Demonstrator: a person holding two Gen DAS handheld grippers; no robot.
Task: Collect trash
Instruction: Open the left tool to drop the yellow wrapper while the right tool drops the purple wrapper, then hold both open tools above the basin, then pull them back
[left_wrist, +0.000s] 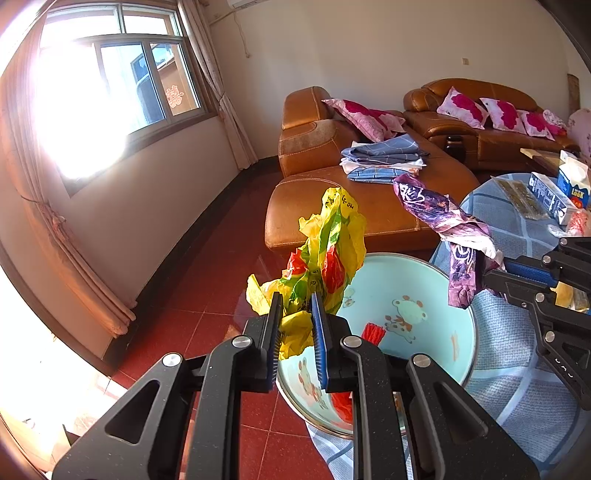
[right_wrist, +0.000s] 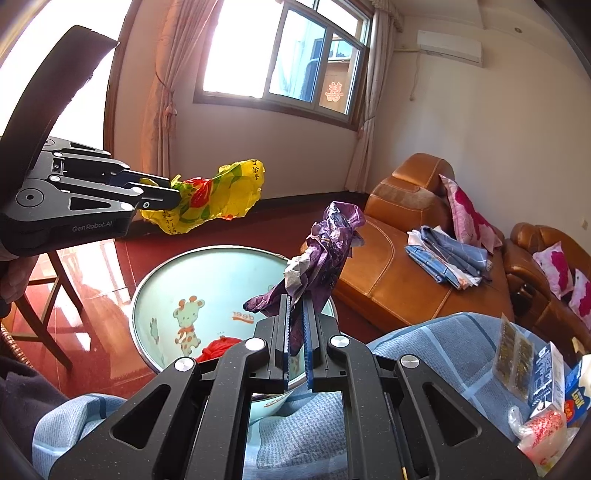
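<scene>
My left gripper (left_wrist: 297, 302) is shut on a crumpled yellow wrapper (left_wrist: 328, 254) with red and green print, held in the air over the left rim of a light-blue basin (left_wrist: 424, 295) with cartoon animals. In the right wrist view the left gripper (right_wrist: 173, 194) comes in from the left with the yellow wrapper (right_wrist: 218, 199) sticking out. My right gripper (right_wrist: 295, 314) is shut on a crumpled purple wrapper (right_wrist: 328, 251), above the basin's (right_wrist: 207, 280) right edge. The purple wrapper (left_wrist: 443, 214) also shows beside the right gripper (left_wrist: 484, 275). Red trash (right_wrist: 218, 349) lies inside the basin.
The basin sits at the edge of a table under a blue checked cloth (right_wrist: 424, 350). Cartons and snack packets (right_wrist: 546, 380) lie at its right. A brown leather sofa (left_wrist: 332, 155) with pillows and folded cloth stands behind. A wooden chair (right_wrist: 44, 295) stands left on the red floor.
</scene>
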